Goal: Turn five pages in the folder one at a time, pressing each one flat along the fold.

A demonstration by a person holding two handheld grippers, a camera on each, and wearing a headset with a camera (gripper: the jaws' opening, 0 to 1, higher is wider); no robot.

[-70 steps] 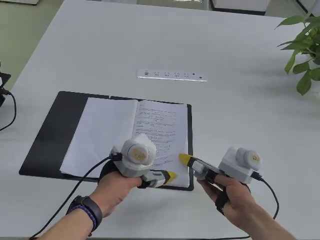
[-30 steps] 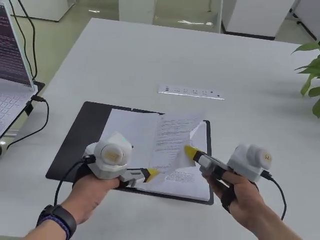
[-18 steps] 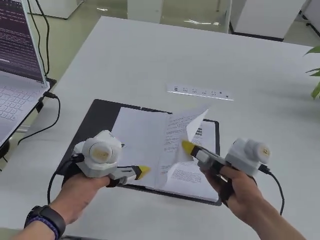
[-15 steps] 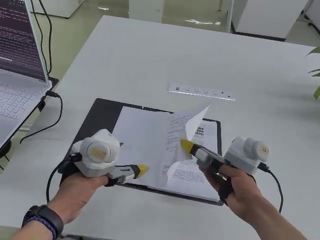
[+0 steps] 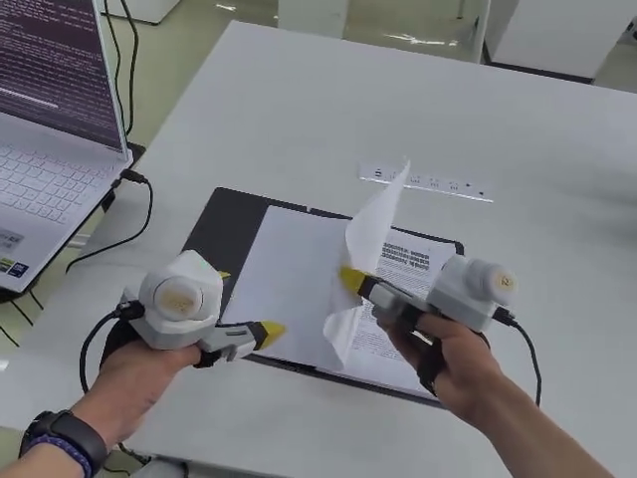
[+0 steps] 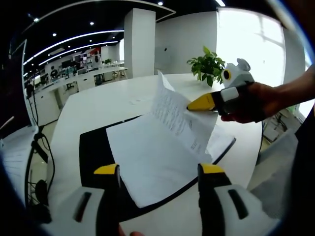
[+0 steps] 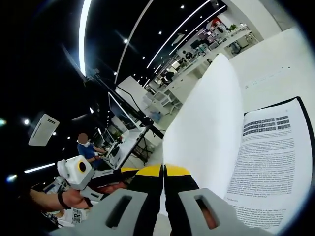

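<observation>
An open black folder [image 5: 224, 221] lies on the white table with white printed pages in it. My right gripper [image 5: 348, 280] is shut on the edge of one page [image 5: 374, 227], which stands lifted and curled above the fold; in the right gripper view that page [image 7: 206, 132] rises from between the yellow tips [image 7: 164, 170]. Under it the printed right-hand page [image 7: 268, 162] lies flat. My left gripper [image 5: 267, 333] hovers open at the folder's near edge, over the blank left page [image 6: 150, 160], holding nothing. The right gripper [image 6: 204, 102] also shows in the left gripper view, pinching the page.
An open laptop [image 5: 50, 119] with cables [image 5: 129, 214] sits at the table's left edge. A white power strip [image 5: 428, 184] lies beyond the folder. A potted plant [image 6: 209, 64] stands at the far side. Other desks and a person [image 7: 88, 142] are in the background.
The right gripper pinched the right-hand page's edge and has lifted it up and leftward toward the fold. The left gripper has drifted left along the near edge. The head camera shifted too.
</observation>
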